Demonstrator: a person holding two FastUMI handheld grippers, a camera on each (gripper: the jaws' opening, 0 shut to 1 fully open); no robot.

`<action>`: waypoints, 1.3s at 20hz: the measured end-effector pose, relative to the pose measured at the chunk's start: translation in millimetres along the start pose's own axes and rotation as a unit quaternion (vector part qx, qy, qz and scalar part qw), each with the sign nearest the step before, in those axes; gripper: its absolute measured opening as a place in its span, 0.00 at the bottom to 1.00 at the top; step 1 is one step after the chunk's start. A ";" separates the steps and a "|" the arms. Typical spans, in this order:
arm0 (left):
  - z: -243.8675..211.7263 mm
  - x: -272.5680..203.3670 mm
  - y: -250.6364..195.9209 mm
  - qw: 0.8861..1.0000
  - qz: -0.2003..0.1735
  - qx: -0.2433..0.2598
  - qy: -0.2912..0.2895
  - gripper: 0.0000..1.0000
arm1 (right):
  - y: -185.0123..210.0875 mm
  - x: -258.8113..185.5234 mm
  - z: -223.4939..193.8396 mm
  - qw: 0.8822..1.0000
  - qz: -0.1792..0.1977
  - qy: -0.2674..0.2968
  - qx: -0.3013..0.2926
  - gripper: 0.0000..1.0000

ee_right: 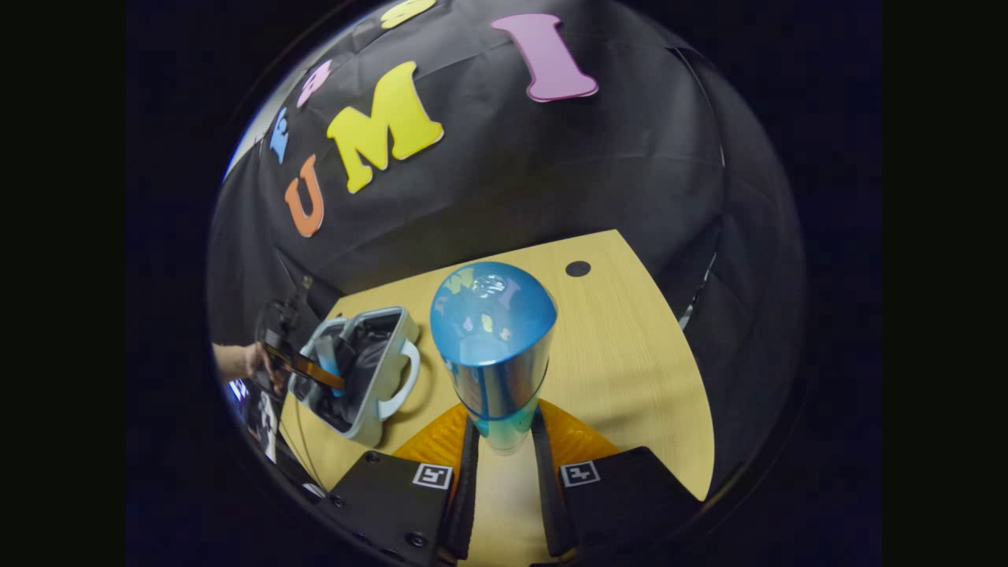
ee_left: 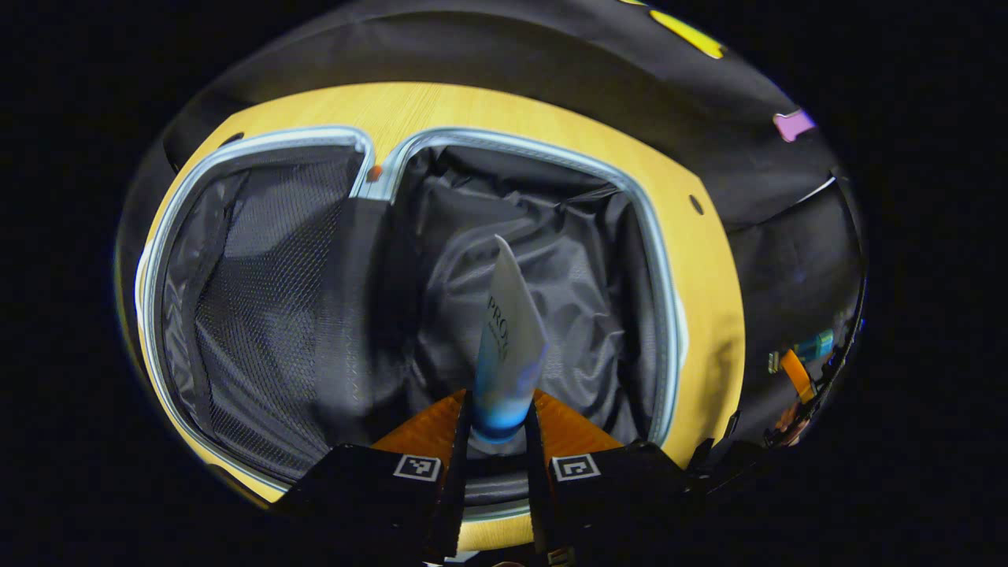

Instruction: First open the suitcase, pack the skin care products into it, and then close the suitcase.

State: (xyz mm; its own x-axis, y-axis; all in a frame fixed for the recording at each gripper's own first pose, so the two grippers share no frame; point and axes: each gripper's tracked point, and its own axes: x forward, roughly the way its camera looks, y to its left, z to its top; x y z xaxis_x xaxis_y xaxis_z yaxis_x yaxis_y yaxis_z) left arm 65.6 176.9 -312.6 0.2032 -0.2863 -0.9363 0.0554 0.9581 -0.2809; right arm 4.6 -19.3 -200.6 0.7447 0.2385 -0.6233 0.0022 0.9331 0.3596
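White tube clamped between left tongs above open suitcase.

The table looked like pale wood, matt, with a fine grain. The suitcase had a smooth, light rim; its lining was dark crinkled cloth with a slight sheen, and one half carried black mesh. The tube seemed smooth plastic. The bottle was glossy blue, mirror-like, possibly glass.
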 end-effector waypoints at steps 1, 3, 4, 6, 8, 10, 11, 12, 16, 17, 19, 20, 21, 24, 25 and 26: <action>-0.6 4.5 5.0 1.000 0.011 0.003 0.016 0.37 | 1.0 -7.7 -0.4 1.000 -0.002 -0.003 0.007 0.33; -4.0 11.3 8.4 0.998 0.023 0.011 0.053 0.37 | 3.0 -16.8 -1.4 1.000 -0.007 -0.009 0.008 0.33; -4.6 12.8 8.7 0.997 0.030 0.012 0.069 0.37 | 4.7 -20.7 -0.6 1.000 -0.007 -0.009 0.010 0.33; -1.6 16.6 13.1 0.995 0.047 0.015 0.090 0.37 | 11.3 -29.8 -1.3 1.000 -0.004 -0.008 0.010 0.33; -8.1 19.8 12.9 0.991 0.057 -0.004 0.125 0.43 | 20.8 -32.9 -1.8 1.000 0.004 -0.007 0.003 0.31; -9.7 21.0 10.3 0.988 0.064 -0.009 0.137 0.38 | 32.4 -35.4 -2.8 1.000 0.012 -0.006 -0.010 0.31; -9.0 21.8 10.1 0.989 0.065 -0.005 0.135 0.33 | 37.9 -37.4 -4.4 1.000 0.015 -0.006 -0.018 0.33; -8.8 21.5 10.8 0.989 0.065 -0.002 0.132 0.41 | 43.9 -39.1 -5.5 0.999 0.019 -0.003 -0.025 0.33; -13.0 10.0 -10.7 0.993 0.041 -0.017 0.112 0.63 | 76.5 -34.5 -14.7 0.997 0.048 0.015 -0.058 0.30; -13.7 2.1 -12.5 0.994 0.045 -0.016 0.102 0.91 | 88.0 -31.3 -15.9 0.996 0.058 0.019 -0.066 0.30; -13.2 -17.8 -12.8 0.997 0.047 -0.008 0.067 0.97 | 114.1 -22.9 -18.2 0.993 0.081 0.032 -0.084 0.33; -12.2 -30.8 -14.3 0.998 0.043 -0.008 0.038 0.98 | 130.4 -15.6 -17.0 0.990 0.095 0.037 -0.094 0.33; -12.6 -44.7 -14.9 0.999 0.040 -0.013 0.007 0.98 | 148.5 -8.6 -17.2 0.988 0.109 0.044 -0.103 0.33; -20.7 -86.5 -20.7 0.993 0.012 -0.030 -0.111 0.98 | 211.1 21.1 -20.0 0.977 0.152 0.085 -0.120 0.33; -27.8 -98.9 -21.1 0.988 0.010 -0.029 -0.150 0.98 | 229.8 33.7 -23.8 0.972 0.161 0.103 -0.133 0.33; -34.4 -115.7 -19.4 0.981 0.015 -0.025 -0.191 0.98 | 248.9 51.4 -28.4 0.967 0.166 0.124 -0.146 0.33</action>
State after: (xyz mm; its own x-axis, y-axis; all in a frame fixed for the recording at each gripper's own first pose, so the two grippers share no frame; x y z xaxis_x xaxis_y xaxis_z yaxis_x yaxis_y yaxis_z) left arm 7.4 191.3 -206.0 0.5564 -0.2251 -0.7998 -0.0029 0.9621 -0.2728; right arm 24.5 232.8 -162.8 0.4896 0.5609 -0.6676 -0.4243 0.8221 0.3796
